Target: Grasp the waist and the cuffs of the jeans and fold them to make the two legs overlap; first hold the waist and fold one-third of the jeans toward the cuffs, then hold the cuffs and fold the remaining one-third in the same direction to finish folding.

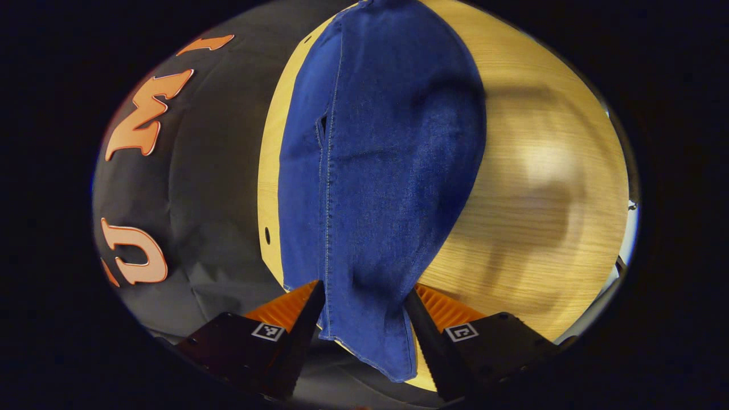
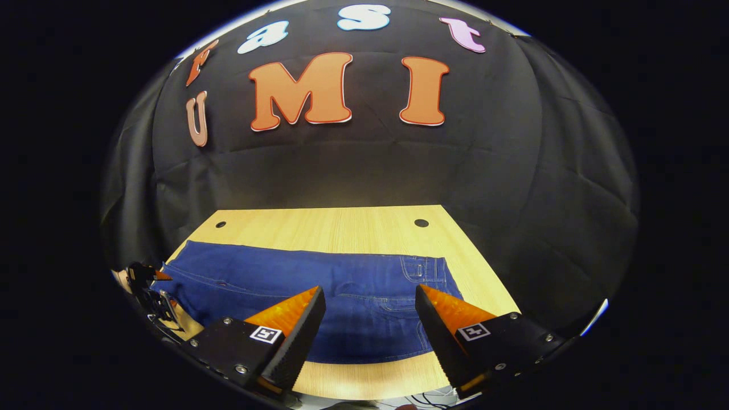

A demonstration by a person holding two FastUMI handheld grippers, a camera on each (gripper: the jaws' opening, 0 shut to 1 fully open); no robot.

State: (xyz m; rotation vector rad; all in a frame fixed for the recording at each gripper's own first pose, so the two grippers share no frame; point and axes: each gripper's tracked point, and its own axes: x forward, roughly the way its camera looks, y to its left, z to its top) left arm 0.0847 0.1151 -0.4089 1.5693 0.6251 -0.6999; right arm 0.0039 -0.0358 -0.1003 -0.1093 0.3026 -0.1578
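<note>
Your jeans (image 2: 319, 296) lie flat and long on the wooden table (image 2: 342, 225), waist toward 3 o'clock in the right gripper view. Your right gripper (image 2: 370, 319) hangs wide open above them. Your left gripper (image 1: 364, 319) is wide too, with a cuff between its fingers at 6 o'clock.

A light wooden table (image 2: 353, 228) filled the lower middle of the right gripper view, its far edge against the black cloth wall. Two small round holes sat near its far corners (one at the left, one at the right). Blue jeans (image 2: 319, 290) lay flat across it, stretching from the left edge toward the right, with bare wood showing beyond and in front.
</note>
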